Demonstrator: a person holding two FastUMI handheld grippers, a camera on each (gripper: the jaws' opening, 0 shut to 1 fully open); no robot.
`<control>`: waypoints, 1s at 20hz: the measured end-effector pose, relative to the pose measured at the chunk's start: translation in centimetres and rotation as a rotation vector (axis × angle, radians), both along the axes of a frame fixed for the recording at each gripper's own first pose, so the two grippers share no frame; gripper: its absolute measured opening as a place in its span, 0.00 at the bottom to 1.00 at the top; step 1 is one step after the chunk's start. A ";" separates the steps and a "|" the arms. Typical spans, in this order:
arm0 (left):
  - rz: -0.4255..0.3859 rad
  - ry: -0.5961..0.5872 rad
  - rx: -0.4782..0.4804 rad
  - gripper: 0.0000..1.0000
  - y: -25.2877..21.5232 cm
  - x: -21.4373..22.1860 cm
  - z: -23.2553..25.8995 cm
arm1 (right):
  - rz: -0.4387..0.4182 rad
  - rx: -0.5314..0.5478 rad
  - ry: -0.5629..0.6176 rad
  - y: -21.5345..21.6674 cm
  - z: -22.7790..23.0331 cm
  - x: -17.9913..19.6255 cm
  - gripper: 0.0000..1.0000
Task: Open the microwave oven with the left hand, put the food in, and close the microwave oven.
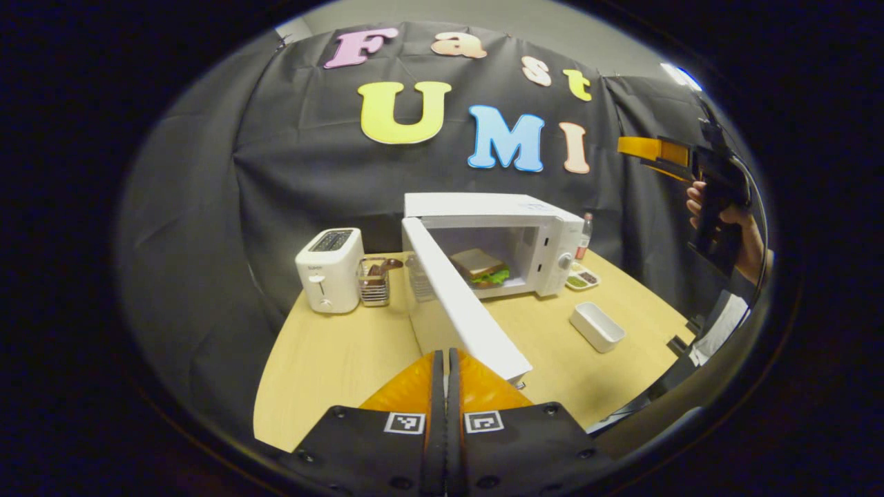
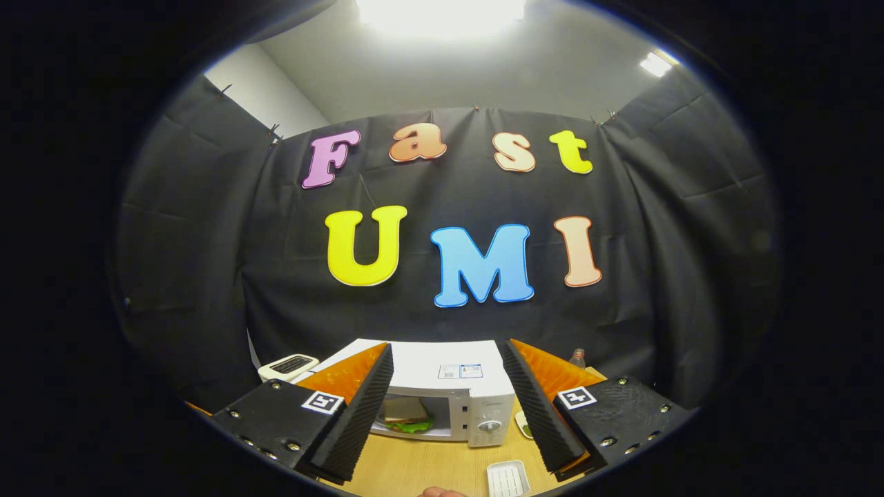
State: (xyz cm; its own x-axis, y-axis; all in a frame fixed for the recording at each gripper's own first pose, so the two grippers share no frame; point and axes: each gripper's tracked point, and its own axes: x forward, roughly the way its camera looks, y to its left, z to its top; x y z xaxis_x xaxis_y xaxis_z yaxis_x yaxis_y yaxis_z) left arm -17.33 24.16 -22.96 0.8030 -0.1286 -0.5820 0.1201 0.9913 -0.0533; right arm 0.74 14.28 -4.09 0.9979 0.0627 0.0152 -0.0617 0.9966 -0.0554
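Now close the microwave oven (image 1: 552,238), which stands toward the far edge of the bench (image 1: 331,359) with the sandwich (image 1: 478,268) already inside. Your left tool (image 1: 445,362) has its fingers pressed together, holding nothing, just short of the door (image 1: 463,307). Push the door's free edge steadily until it seats. Keep the right tool (image 2: 449,400), spread wide and empty, raised clear.

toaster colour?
White toaster, clearest in the left gripper view, left of the microwave.
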 end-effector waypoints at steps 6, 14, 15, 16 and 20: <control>-0.046 0.000 -0.026 0.07 -3.8 2.2 -0.7 | -0.006 -0.030 -0.009 -1.7 0.5 0.0 0.96; -0.124 -0.008 -0.068 0.07 -9.3 5.1 -1.1 | -0.017 -0.034 -0.003 -4.0 0.6 0.2 0.96; -0.132 -0.010 -0.071 0.07 -10.0 5.3 -1.1 | -0.018 -0.032 -0.005 -4.2 0.7 0.3 0.96; -0.139 -0.015 -0.075 0.07 -10.5 5.9 -1.1 | -0.020 -0.033 -0.007 -4.4 0.8 0.2 0.96; -0.171 -0.029 -0.099 0.07 -13.4 8.0 -1.2 | -0.014 -0.037 -0.001 -5.1 0.8 0.0 0.96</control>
